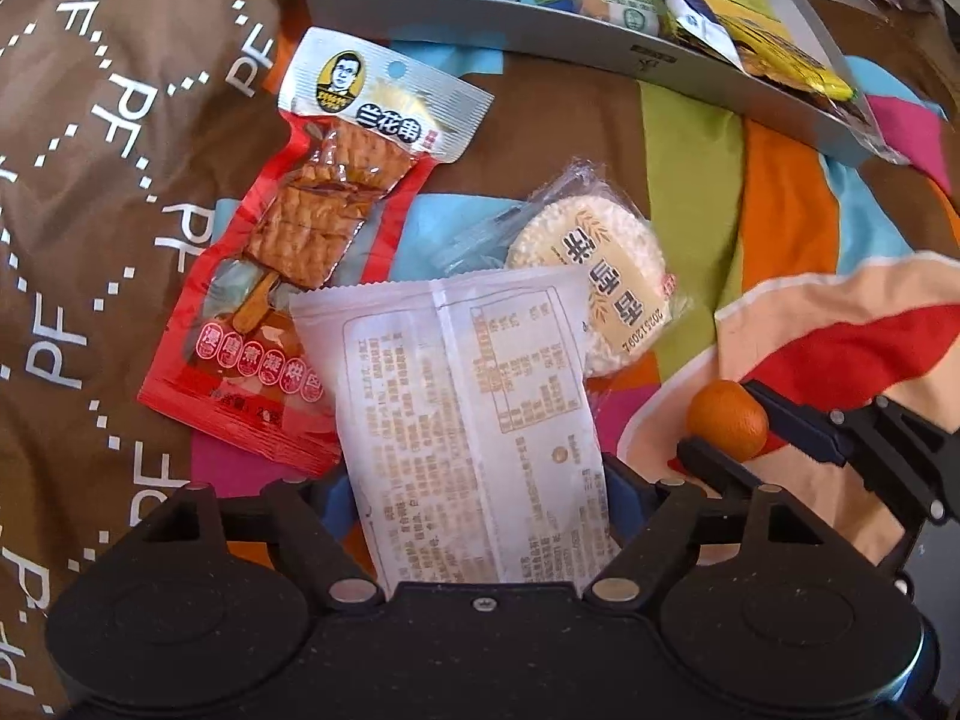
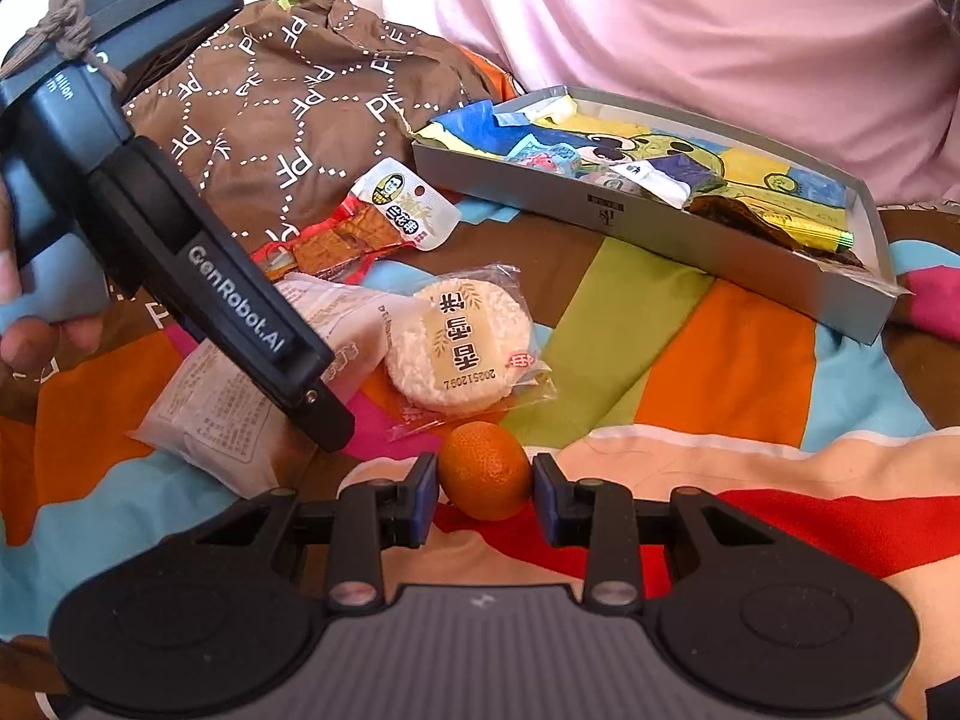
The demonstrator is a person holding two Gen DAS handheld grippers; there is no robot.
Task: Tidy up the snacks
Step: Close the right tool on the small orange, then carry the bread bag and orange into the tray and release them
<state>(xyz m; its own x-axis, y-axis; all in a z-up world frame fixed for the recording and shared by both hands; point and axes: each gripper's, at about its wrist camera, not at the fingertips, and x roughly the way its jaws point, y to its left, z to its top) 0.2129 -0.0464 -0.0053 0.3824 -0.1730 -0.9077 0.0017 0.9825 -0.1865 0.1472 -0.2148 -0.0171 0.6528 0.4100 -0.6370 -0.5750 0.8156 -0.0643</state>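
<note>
A white printed packet (image 1: 456, 420) lies between the fingers of my left gripper (image 1: 480, 498), which stands open with its blue pads by the packet's long edges. In the right wrist view the same packet (image 2: 204, 420) lies under that gripper's black finger (image 2: 252, 324). A small orange fruit (image 2: 485, 471) rests on the bedding with my right gripper (image 2: 485, 495) shut on it, both pads touching its sides. A round rice cracker (image 1: 594, 276) in clear wrap and a red skewer snack packet (image 1: 300, 228) lie beside the white packet. A grey box (image 2: 600, 204) holds several snack packets.
The snacks lie on a colourful striped bedspread (image 2: 720, 360). A brown patterned cloth (image 2: 288, 114) is heaped at the back left, with pink fabric (image 2: 690, 30) behind the box. A hand (image 2: 36, 336) holds the left gripper's handle.
</note>
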